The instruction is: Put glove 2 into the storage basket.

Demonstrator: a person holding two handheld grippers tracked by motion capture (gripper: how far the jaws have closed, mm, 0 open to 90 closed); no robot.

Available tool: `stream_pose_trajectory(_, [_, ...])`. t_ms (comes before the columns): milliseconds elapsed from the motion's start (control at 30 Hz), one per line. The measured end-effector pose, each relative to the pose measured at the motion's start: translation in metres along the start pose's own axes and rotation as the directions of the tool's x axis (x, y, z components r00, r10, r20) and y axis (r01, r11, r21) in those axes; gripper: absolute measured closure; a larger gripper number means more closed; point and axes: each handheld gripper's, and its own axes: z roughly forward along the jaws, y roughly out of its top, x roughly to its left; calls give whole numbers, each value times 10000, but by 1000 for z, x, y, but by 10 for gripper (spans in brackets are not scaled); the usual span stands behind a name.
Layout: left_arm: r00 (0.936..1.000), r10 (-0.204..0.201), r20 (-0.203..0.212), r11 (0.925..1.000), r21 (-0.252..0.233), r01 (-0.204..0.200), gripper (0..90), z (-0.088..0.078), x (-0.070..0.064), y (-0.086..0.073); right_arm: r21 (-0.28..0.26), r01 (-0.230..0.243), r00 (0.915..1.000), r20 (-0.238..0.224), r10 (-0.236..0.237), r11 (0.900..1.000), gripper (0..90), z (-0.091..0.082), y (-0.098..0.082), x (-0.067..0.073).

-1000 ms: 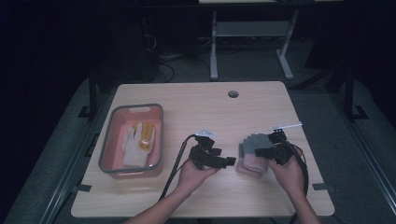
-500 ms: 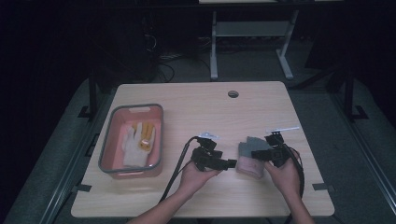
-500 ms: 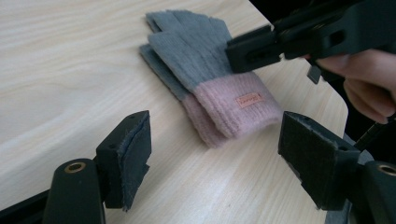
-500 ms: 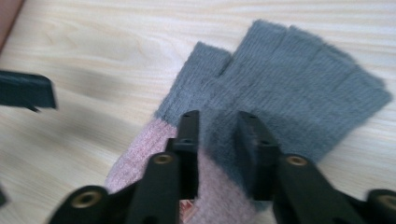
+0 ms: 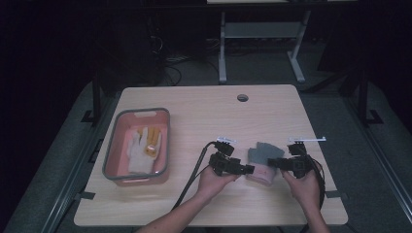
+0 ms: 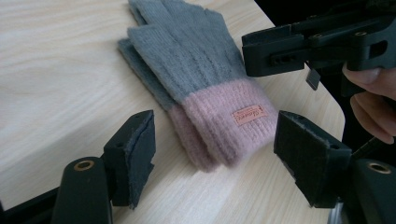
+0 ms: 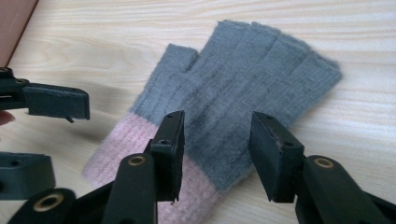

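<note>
Gloves [image 5: 261, 161], a stacked grey pair with pink cuffs, lie flat on the bench [image 5: 204, 111] between the left gripper [image 5: 250, 169] and the right gripper [image 5: 270, 163]. From above, a pink bin [image 5: 115, 145] with pale gloves sits well apart to the left. The left gripper view adds an orange cuff label [image 6: 250, 115], with its jaws wide but just closing around the cuff without touching. The right gripper view shows its jaws, just opening, apart over the knit.
</note>
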Motion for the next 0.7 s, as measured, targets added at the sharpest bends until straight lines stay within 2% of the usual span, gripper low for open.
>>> stream_pose_trajectory(200, [9996,-268,6,9996,107,268,334,11,2,3,-357,-276,9996,-105,272,9990,525,0,-6,-8])
stream_pose_trajectory(300, [9993,-359,-91,9992,192,360,357,17,4,5,-432,-487,9984,-325,473,9979,510,1,-10,-12])
stream_pose_trajectory(367, [9979,-631,-139,9976,286,635,360,22,7,5,-455,-550,9979,-381,533,9975,505,1,-11,-13])
stream_pose_trajectory(400, [9979,-631,-139,9976,286,635,371,22,7,5,-455,-550,9979,-381,533,9975,505,1,-11,-13])
stream_pose_trajectory(433, [9964,-840,-112,9960,301,843,374,25,8,5,-507,-654,9970,-448,631,9966,498,1,-12,-14])
stream_pose_trajectory(500, [9963,-854,-138,9958,329,858,379,26,8,5,-474,-631,9971,-446,610,9969,492,1,-12,-15])
stream_pose_trajectory(600, [9961,-854,-236,9953,432,863,391,29,8,4,-340,-888,9946,-572,868,9955,480,4,-14,-18])
stream_pose_trajectory(700, [9963,-793,-324,9957,447,807,411,31,6,4,-343,-959,9937,-608,937,9948,475,4,-15,-20])
